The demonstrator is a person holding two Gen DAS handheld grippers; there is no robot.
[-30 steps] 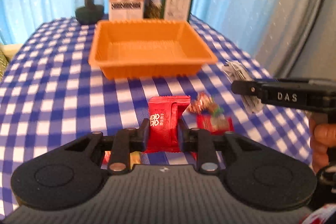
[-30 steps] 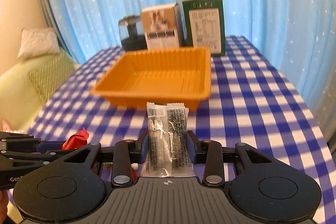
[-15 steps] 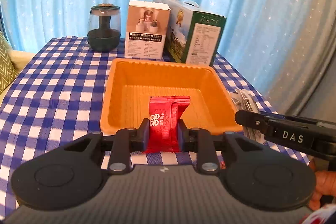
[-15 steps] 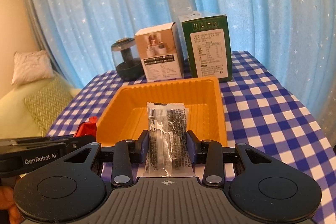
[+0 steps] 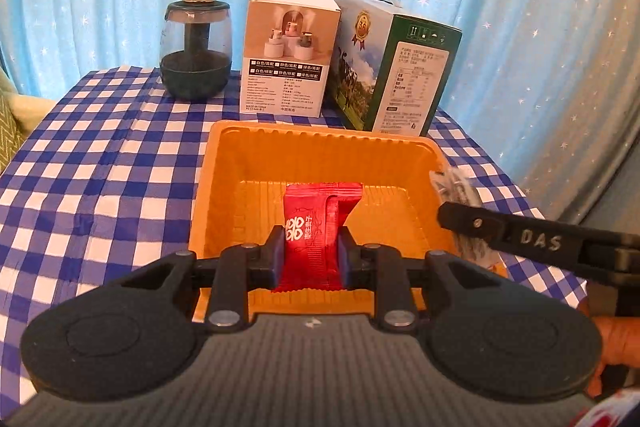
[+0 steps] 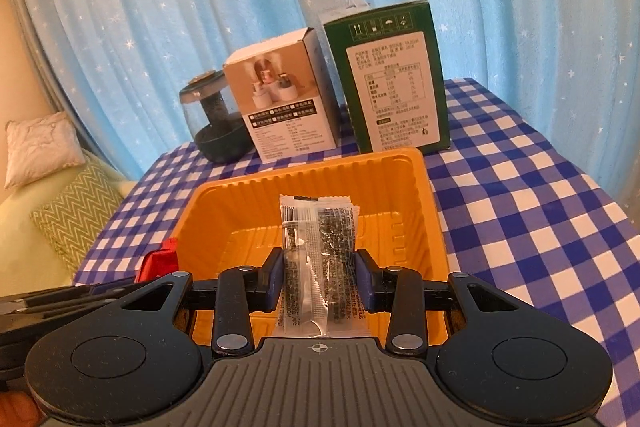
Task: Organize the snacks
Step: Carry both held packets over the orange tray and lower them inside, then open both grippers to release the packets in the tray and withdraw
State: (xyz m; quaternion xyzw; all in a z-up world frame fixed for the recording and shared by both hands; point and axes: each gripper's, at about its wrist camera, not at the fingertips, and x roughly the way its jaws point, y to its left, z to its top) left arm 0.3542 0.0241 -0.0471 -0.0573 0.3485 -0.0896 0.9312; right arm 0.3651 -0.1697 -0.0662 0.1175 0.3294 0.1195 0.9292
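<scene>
**Both grippers hold snack packets over the orange tray**

The blue-and-white checked tablecloth (image 5: 100, 163) covers the table in front of a pale blue star-printed curtain (image 6: 160, 7). In the right wrist view the cloth runs bare to the right of the tray out to the table's edge; in the left wrist view it lies bare to the left of the tray. At the left of the right wrist view, beyond the table edge, are a green zigzag cushion (image 6: 76, 203) and a white pillow (image 6: 40, 147).

The orange plastic tray (image 5: 224, 163) sits in the middle of the table, its ribbed walls upright and its floor bare where it shows. Behind its far rim stand three things in a row, close to it: a green carton (image 6: 388, 83) with a printed label, a white humidifier box (image 5: 286, 55) just beside it, and a dark glass humidifier (image 5: 196, 51) at the left end.

The left gripper (image 5: 310, 251) hangs over the tray's near rim, its jaws pinching a red snack packet (image 5: 316, 223) that stands upright between the pads above the tray floor. The right gripper (image 6: 318, 275) is over the tray's near right part, jaws pressed on a clear packet of dark seaweed-like snack (image 6: 318, 255), also upright, its top edge reaching up toward the tray's middle. In the left wrist view this clear packet shows at the tray's right rim. The two grippers are side by side, near each other but apart.
</scene>
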